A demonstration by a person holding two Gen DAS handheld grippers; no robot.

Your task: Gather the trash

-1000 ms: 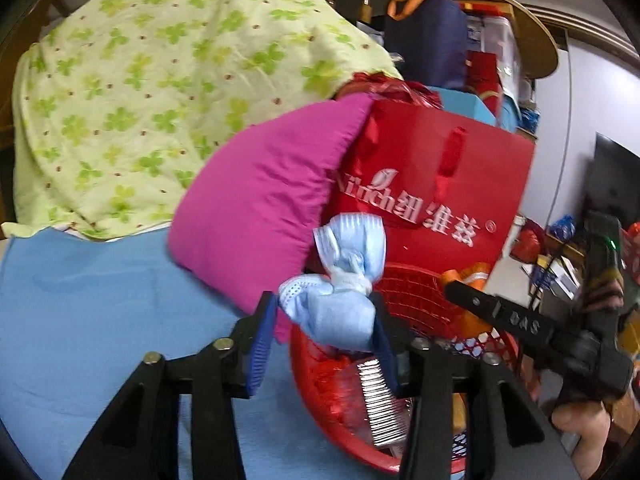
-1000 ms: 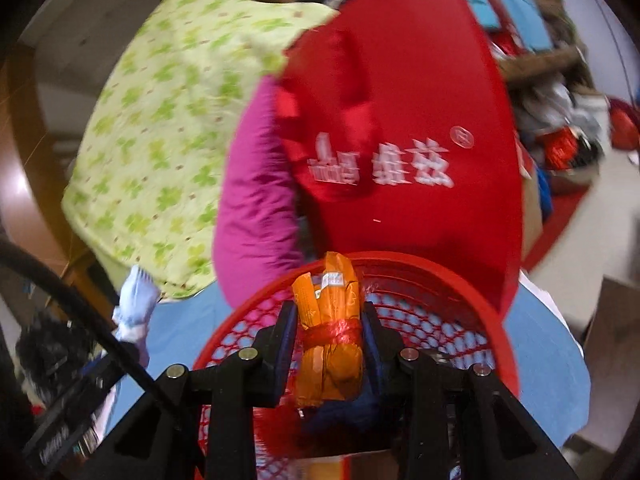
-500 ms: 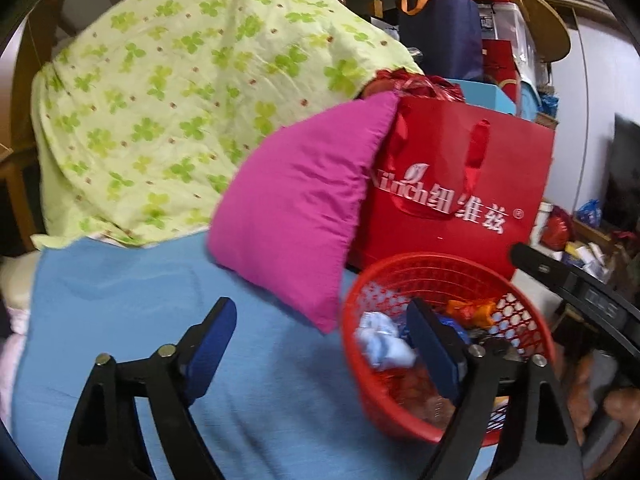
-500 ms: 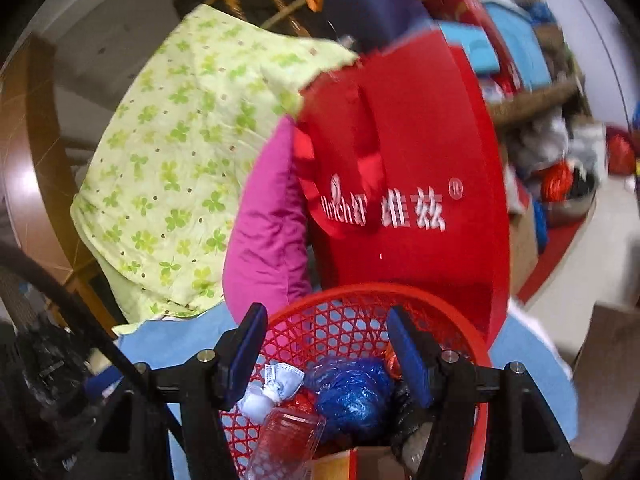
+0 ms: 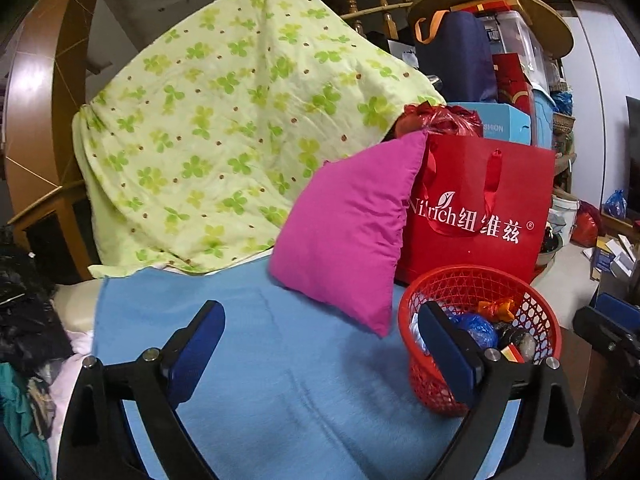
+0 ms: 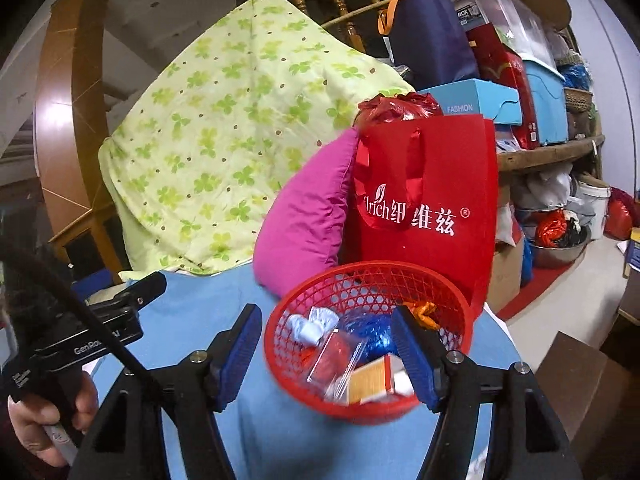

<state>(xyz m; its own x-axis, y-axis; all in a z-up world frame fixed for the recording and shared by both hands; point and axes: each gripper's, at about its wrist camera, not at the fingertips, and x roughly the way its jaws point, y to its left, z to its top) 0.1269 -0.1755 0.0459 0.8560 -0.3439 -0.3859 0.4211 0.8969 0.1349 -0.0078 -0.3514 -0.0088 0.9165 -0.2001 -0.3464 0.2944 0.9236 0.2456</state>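
My left gripper (image 5: 320, 344) is letting go wider, with nothing in it. My right gripper (image 6: 324, 344) is opening too, and it is empty. The red basket (image 6: 460, 308) stands upright, mouth up, near the right edge of the blue blanket (image 5: 248, 320). The orange wrapper (image 5: 496, 307) lies flat inside with the other trash.

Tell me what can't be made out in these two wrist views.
- Left wrist: the red basket is partly blocked by the left gripper finger, hiding some trash.
- Right wrist: the clear packet and orange box are motion-blurred; print unreadable.
- Both views: the red bag logo starts behind the pink pillow.
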